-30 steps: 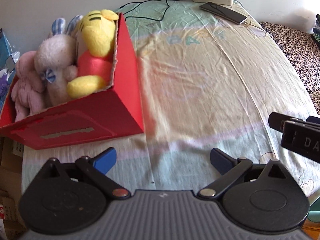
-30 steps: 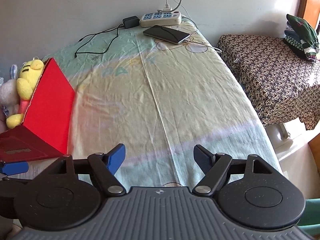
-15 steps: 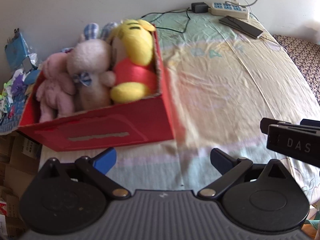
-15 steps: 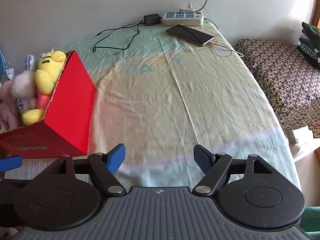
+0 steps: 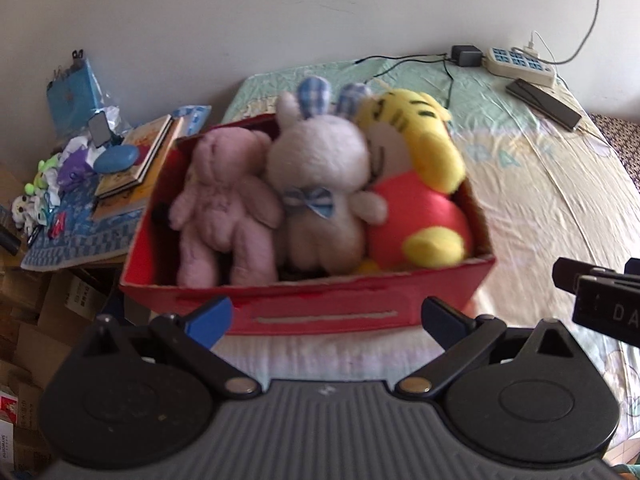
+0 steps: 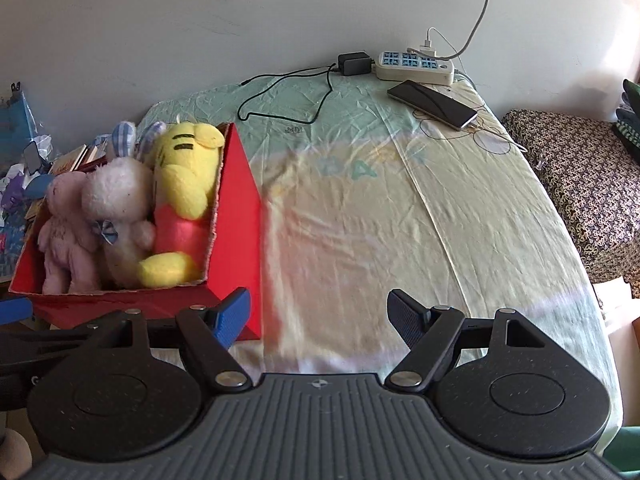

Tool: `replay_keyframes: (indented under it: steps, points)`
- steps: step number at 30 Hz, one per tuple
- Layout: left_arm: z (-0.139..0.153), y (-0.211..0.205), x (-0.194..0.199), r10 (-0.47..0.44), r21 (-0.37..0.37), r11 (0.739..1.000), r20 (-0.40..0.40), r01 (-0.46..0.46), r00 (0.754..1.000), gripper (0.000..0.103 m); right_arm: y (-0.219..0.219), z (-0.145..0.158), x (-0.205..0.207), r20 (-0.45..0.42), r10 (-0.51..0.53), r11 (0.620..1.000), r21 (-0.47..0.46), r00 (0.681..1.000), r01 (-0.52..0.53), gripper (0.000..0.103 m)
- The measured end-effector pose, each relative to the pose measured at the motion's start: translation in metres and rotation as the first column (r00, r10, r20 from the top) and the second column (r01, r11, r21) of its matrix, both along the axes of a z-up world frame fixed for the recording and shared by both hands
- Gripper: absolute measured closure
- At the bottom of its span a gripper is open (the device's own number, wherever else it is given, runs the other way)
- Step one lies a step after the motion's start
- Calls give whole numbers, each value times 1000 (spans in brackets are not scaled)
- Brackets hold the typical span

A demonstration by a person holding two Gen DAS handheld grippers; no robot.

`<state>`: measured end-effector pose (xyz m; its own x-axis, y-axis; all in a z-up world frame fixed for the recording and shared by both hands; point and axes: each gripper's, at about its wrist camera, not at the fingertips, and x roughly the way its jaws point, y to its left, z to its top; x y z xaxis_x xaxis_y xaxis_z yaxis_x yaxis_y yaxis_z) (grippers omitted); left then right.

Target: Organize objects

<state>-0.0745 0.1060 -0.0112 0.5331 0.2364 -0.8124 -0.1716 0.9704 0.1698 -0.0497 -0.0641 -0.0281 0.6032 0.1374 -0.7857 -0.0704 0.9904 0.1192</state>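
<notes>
Your left tool (image 5: 326, 318): wide, empty, facing red box (image 5: 320, 312) | your right tool (image 6: 320, 316): wide, empty | three plush toys (image 5: 316, 192) in box, bed's left

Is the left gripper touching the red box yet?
Apart. In the left wrist view the left gripper is open, and a strip of bedsheet shows between its fingertips and the red box front wall.

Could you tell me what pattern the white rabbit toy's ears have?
Blue-and-white check on the rabbit's ears, clearest in the left wrist view.
</notes>
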Motion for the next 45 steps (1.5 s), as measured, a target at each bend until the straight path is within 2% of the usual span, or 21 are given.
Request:
replay_keyframes:
  steps: [8, 18, 25, 34, 39, 45]
  points:
    - [14, 48, 8, 25, -3, 1000, 33, -25, 999, 1, 39, 15, 3, 37, -8, 1000, -7, 999, 9, 26]
    - [5, 91, 12, 10, -20, 1000, 21, -10, 1000, 1, 79, 18, 3, 54, -14, 1000, -2, 998, 14, 26]
    - [4, 107, 11, 1, -35, 999, 12, 0, 1000, 1, 91, 21, 2, 52, -34, 999, -8, 998, 34, 26]
    - [16, 122, 20, 2, -12, 1000, 52, -2, 999, 1, 107, 37, -1, 104, -59, 998, -27, 993, 62, 25]
    - [17, 129, 24, 3, -26, 1000, 50, -1, 999, 1, 112, 38, 0, 114, -57, 997, -43, 992, 62, 24]
    - [14, 129, 25, -2, -34, 999, 35, 3, 999, 1, 109, 34, 5, 88, -74, 997, -27, 993, 77, 24]
